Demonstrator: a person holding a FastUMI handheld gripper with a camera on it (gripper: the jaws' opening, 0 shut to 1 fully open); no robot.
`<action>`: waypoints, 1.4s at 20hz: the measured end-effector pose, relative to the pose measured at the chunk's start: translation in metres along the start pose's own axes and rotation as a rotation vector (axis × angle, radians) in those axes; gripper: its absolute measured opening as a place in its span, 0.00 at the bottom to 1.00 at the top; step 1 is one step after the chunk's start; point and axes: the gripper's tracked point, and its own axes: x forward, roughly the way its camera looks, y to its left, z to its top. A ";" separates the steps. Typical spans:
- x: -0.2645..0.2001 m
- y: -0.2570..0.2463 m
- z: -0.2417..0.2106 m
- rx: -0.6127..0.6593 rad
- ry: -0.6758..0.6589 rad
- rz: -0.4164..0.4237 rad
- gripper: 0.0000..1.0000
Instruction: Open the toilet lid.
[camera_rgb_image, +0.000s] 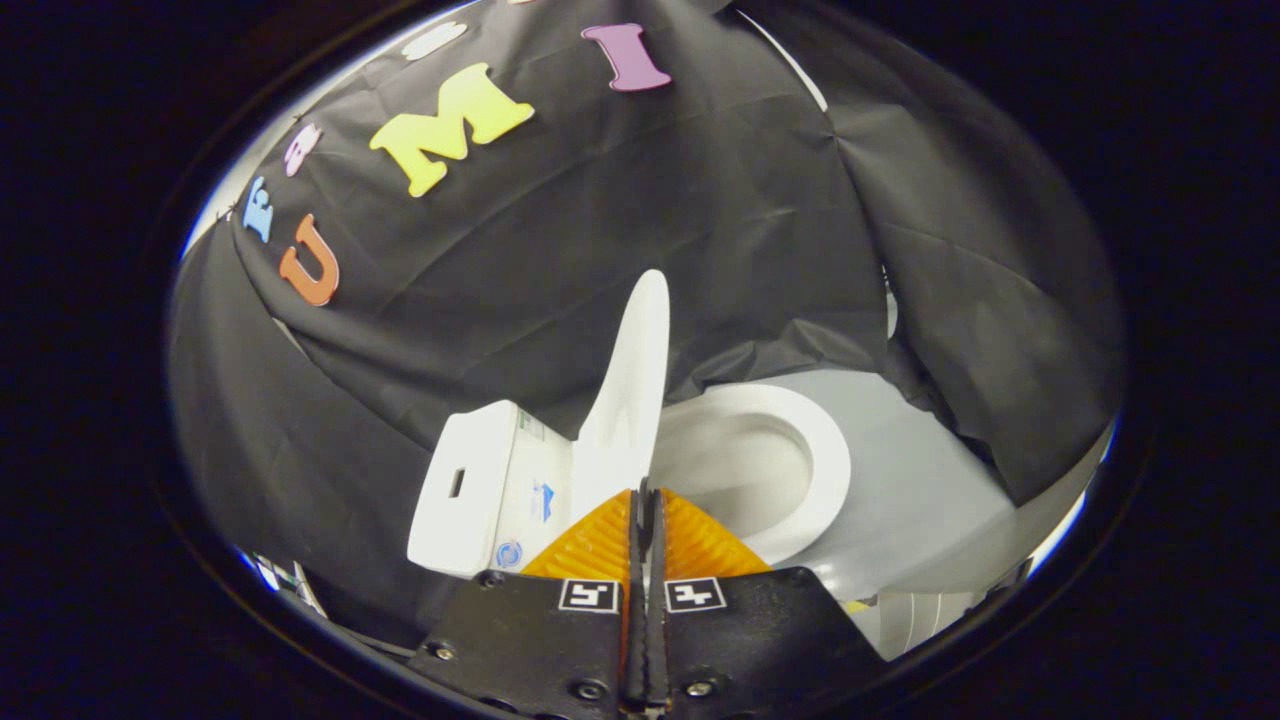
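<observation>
gripper: orange fingers pressed together, holding nothing | toilet lid: standing up, open, just ahead of the fingertips | toilet seat: down, beside lid, beyond the fingers | tank: behind lid

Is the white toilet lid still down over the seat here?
No: the white plastic toilet lid stands raised beside the white tank, baring the seat ring, beyond the shut orange gripper.
</observation>
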 end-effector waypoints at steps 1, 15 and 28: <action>0.000 0.003 -0.001 -0.005 -0.001 -0.001 0.04; -0.014 0.088 -0.008 -0.156 -0.030 0.021 0.04; -0.012 0.150 -0.023 -0.285 -0.050 0.060 0.04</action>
